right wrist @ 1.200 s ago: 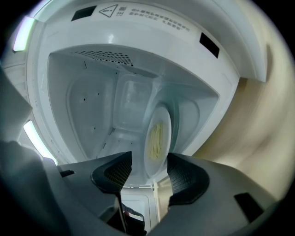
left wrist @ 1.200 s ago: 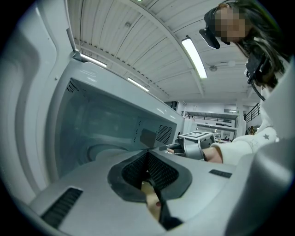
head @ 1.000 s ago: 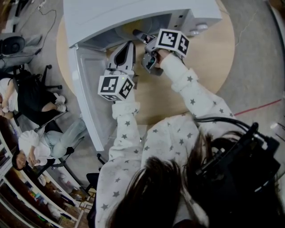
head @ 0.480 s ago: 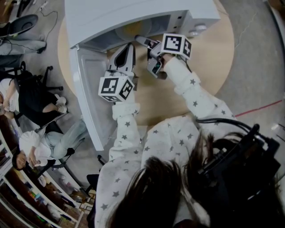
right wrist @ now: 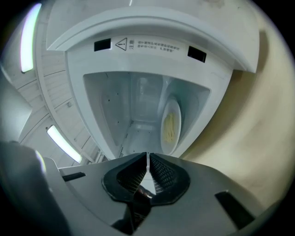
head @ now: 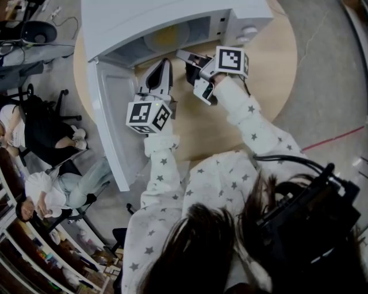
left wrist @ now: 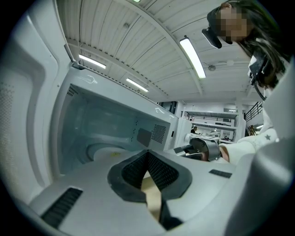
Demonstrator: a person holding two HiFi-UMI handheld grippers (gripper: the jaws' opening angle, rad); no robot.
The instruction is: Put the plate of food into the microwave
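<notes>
plate [right wrist: 171, 125] sits in the microwave [head: 161, 17] already, door [head: 112, 126] hangs open off its left, nearest the left gripper [left wrist: 147, 154] (fingers pinched together, empty); right gripper [right wrist: 147, 159] fingers closing on nothing.

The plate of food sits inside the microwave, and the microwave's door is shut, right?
Not quite. The plate of food does sit inside the microwave, but the door is not shut: it hangs wide open, as the head view shows.

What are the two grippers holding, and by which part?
Nothing. The left gripper has its jaws together and empty; the right gripper is closing its jaws on nothing. The plate of food sits inside the microwave.
</notes>
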